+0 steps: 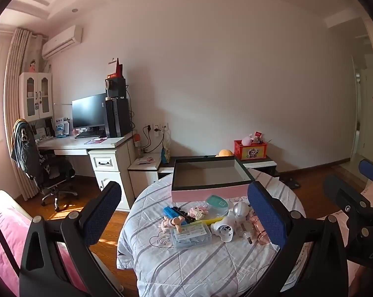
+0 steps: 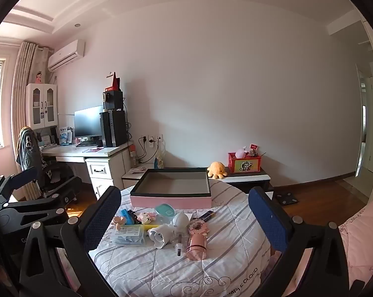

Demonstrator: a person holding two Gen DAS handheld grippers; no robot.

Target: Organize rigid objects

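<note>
An open pink box (image 1: 208, 193) (image 2: 171, 201) with a dark rim and grey inside stands at the far side of a round table under a striped quilt (image 1: 198, 267) (image 2: 176, 267). In front of it lies a pile of small items: a clear plastic case (image 1: 190, 234) (image 2: 128, 234), a white plug-shaped device (image 1: 223, 227) (image 2: 161, 235), a pink bottle (image 2: 197, 243), a teal-lidded container (image 1: 217, 204) (image 2: 165, 210), a blue case (image 1: 173, 214) and small figurines. My left gripper (image 1: 185, 212) and right gripper (image 2: 184, 220) are both open and empty, held above the table before the pile.
A white desk (image 1: 87, 144) with monitor and computer tower and an office chair (image 1: 45, 170) stand at the left. A low cabinet behind the table carries a red box (image 1: 249, 148) and a yellow plush (image 2: 217, 169). Pink bedding lies at both sides.
</note>
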